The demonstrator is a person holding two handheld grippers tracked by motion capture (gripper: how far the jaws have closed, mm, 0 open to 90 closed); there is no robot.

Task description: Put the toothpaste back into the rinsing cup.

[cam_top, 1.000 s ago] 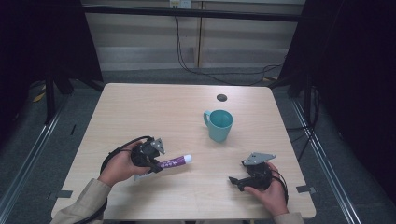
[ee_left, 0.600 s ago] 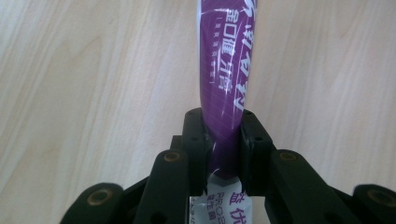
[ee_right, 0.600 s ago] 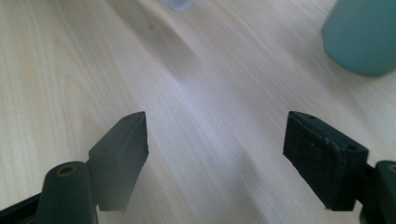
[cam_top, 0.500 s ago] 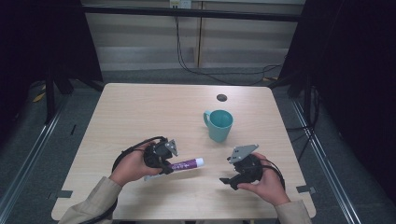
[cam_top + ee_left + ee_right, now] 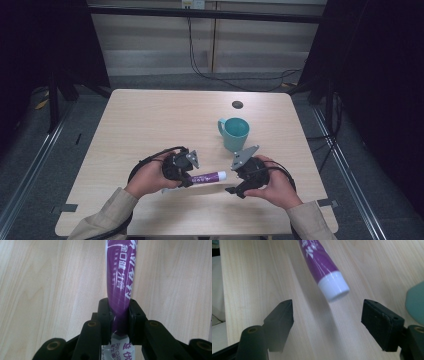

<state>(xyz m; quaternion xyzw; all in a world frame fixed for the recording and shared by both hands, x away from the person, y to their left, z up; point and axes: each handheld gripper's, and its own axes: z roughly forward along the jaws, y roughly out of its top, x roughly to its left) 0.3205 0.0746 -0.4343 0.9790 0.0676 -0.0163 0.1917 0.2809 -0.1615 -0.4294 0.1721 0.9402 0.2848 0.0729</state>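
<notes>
A purple tube (image 5: pixel 206 177) with white lettering and a white cap (image 5: pixel 333 287) is held level just above the table. My left gripper (image 5: pixel 186 176) is shut on the tube (image 5: pixel 119 292) near its flat crimped end, its jaws pressed against both sides. My right gripper (image 5: pixel 235 181) faces the cap from the right, a short gap away. In the right gripper view its jaws stand wide open, the right gripper (image 5: pixel 327 315) just short of the tube's (image 5: pixel 318 260) capped end, nothing between them.
A teal mug (image 5: pixel 234 133) stands upright on the wooden table (image 5: pixel 150 120) just behind my right gripper; its side (image 5: pixel 415 302) shows at the edge of the right gripper view. A small dark round spot (image 5: pixel 237 104) lies farther back. Cables trail from both grippers.
Both hands have moved towards each other. The left gripper carried the tube rightward, and the right gripper came in from the right front until it faces the cap.
</notes>
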